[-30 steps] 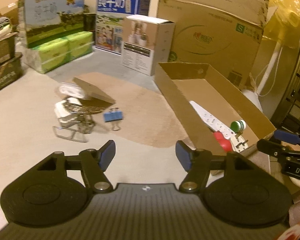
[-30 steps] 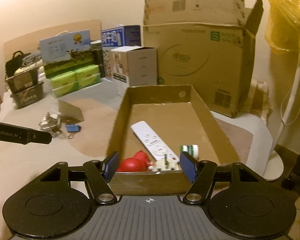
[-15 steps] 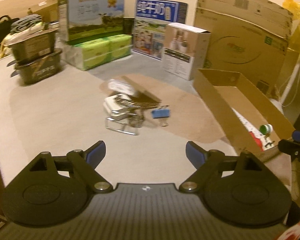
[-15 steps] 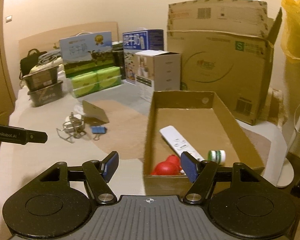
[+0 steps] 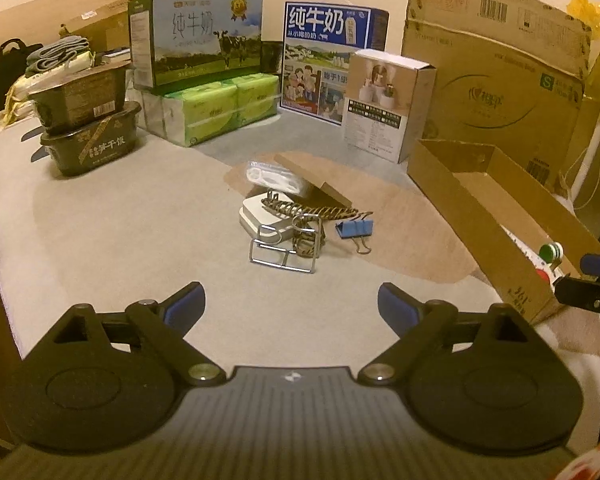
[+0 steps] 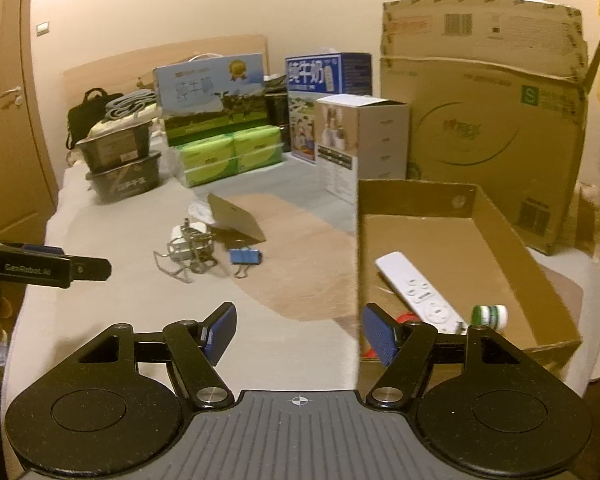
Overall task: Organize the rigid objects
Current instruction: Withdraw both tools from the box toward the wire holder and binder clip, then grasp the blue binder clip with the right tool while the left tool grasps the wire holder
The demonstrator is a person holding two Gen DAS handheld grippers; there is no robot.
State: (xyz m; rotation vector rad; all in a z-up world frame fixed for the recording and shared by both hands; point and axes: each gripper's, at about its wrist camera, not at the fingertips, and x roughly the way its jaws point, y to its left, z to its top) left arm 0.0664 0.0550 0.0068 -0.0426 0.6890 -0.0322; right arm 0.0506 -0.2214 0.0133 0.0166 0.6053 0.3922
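Left gripper [image 5: 291, 300], jaws just opened wide and empty, should approach the blue binder clip [image 5: 355, 228] at 1 o'clock squarely.

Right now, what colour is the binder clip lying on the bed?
Blue, with metal wire handles; the binder clip shows best in the left wrist view.

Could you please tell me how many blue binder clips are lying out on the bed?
1: the blue binder clip beside the metal wire rack; others may hide under the pile.
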